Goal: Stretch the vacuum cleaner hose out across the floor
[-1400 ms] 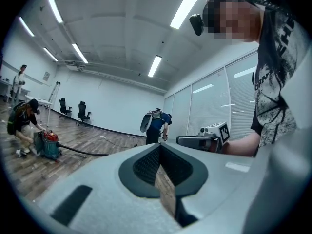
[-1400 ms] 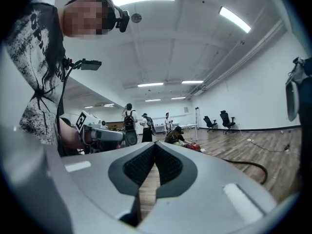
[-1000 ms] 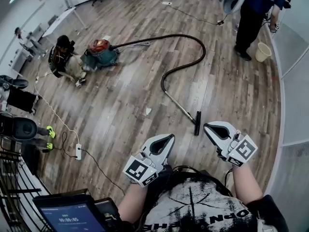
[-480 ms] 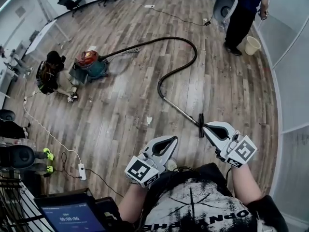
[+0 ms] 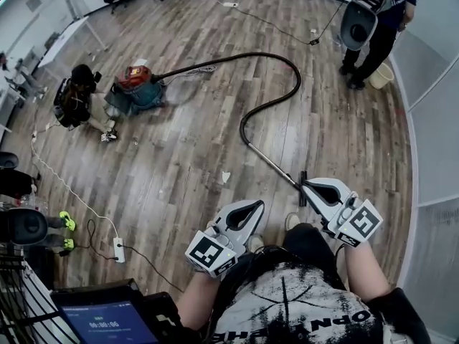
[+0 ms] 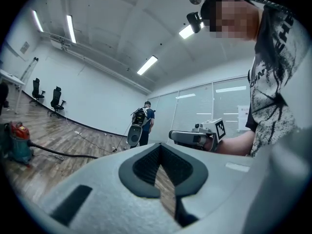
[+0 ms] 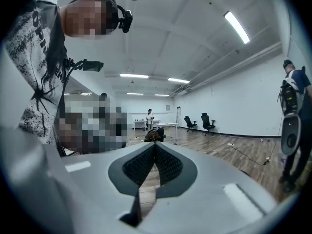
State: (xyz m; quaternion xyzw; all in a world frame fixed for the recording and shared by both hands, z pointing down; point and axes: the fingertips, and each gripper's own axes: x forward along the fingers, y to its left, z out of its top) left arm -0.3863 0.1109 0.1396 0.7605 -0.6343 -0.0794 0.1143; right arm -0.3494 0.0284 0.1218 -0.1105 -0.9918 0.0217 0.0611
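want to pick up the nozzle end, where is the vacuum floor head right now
In the head view the floor head lies on the wood floor at lower right, by the tip of the right hand-held gripper, at the end of the wand.

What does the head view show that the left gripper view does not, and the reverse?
Only the head view: the whole curve of the hose, the floor nozzle, the power strip. Only the left gripper view: ceiling lights, and the left gripper, its jaws closed together, empty. Both: the red vacuum cleaner, the standing person, the right gripper.
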